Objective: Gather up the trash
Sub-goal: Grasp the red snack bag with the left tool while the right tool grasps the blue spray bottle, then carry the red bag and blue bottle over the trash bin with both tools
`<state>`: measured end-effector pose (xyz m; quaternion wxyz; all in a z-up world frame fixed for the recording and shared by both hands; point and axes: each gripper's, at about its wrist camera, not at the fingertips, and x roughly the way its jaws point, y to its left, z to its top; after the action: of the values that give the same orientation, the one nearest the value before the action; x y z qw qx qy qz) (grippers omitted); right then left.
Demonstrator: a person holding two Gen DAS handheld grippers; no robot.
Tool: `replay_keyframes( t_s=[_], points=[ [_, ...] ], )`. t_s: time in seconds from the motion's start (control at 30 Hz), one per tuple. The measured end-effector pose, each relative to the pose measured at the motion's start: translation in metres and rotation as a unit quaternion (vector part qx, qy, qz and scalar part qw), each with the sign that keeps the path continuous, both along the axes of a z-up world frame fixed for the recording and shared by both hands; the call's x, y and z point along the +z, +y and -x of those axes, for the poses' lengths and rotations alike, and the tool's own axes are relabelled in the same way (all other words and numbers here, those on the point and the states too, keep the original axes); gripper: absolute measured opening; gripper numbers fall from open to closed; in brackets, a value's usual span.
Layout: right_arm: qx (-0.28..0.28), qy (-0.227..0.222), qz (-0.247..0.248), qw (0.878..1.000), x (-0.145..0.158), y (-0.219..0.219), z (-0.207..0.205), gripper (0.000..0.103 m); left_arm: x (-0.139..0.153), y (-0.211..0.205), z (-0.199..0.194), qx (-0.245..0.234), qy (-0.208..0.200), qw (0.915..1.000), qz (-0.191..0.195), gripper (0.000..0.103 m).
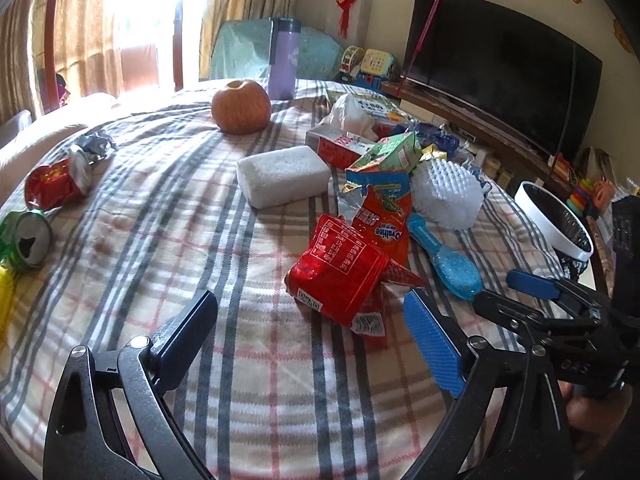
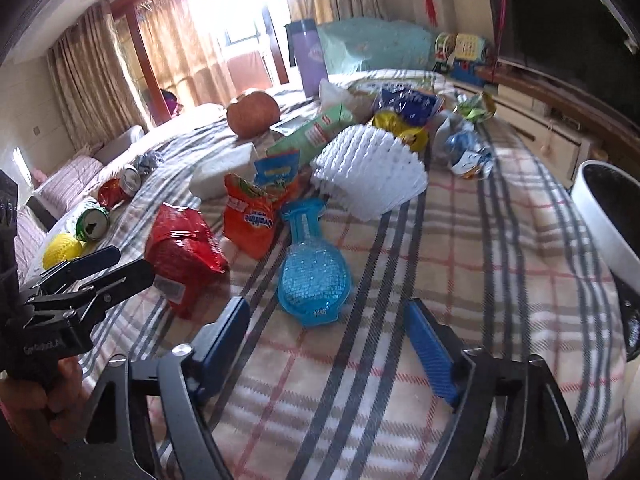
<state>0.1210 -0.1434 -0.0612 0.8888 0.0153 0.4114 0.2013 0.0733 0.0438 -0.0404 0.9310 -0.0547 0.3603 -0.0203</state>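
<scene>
Red wrapper (image 1: 340, 276) before left hand-held gripper (image 1: 312, 332), jaws wide, empty; television (image 1: 500, 64) only there; right hand-held gripper (image 2: 332, 344) agape.

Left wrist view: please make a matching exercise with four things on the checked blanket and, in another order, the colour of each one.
Things:
1. sponge block
2. crushed snack bag
3. brush handle
4. round fruit

Colours:
A. orange
B. clear blue
C. white
D. red

Pairs: 1-C, 2-D, 3-B, 4-A
</scene>
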Motion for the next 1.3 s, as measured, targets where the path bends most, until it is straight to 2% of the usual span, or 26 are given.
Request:
replay_keyframes(
  t_s=[0.1,0.2,0.3,0.37,0.4,0.47,0.57,0.97,1.3],
  points=[
    [0.006,0.007,0.005,1.000,-0.004,0.003,-0.007,0.077,-0.004,-0.004,-0.007,-0.008,0.009,0.9999,-0.004,0.093],
    [0.015,0.013,0.018,1.000,-0.007,0.008,-0.012,0.076,-0.009,-0.008,-0.016,-0.015,0.023,0.9996,-0.008,0.085],
    [0.021,0.011,0.034,0.999,-0.008,0.012,-0.015,0.072,-0.015,-0.009,-0.025,-0.022,0.039,0.9990,-0.002,0.069],
    [0.024,0.009,0.042,0.999,-0.009,0.014,-0.017,0.064,-0.018,-0.009,-0.028,-0.032,0.048,0.9983,0.007,0.051],
    [0.025,0.007,0.046,0.999,-0.009,0.013,-0.016,0.061,-0.018,-0.010,-0.028,-0.033,0.048,0.9983,0.007,0.051],
    [0.024,0.002,0.054,0.998,-0.009,0.013,-0.018,0.038,-0.017,-0.013,-0.026,-0.036,0.042,0.9984,0.002,0.044],
    [0.024,0.007,0.035,0.999,-0.007,0.004,-0.018,0.035,-0.014,-0.019,-0.024,-0.044,0.039,0.9983,0.001,0.035],
    [0.000,0.000,-0.012,1.000,0.005,-0.047,0.009,0.032,-0.002,-0.060,-0.017,-0.090,0.034,0.9954,0.001,0.032],
    [-0.045,-0.006,-0.025,0.999,0.014,-0.099,0.032,0.031,0.007,-0.116,-0.021,-0.154,0.030,0.9876,-0.004,0.032]
  ],
)
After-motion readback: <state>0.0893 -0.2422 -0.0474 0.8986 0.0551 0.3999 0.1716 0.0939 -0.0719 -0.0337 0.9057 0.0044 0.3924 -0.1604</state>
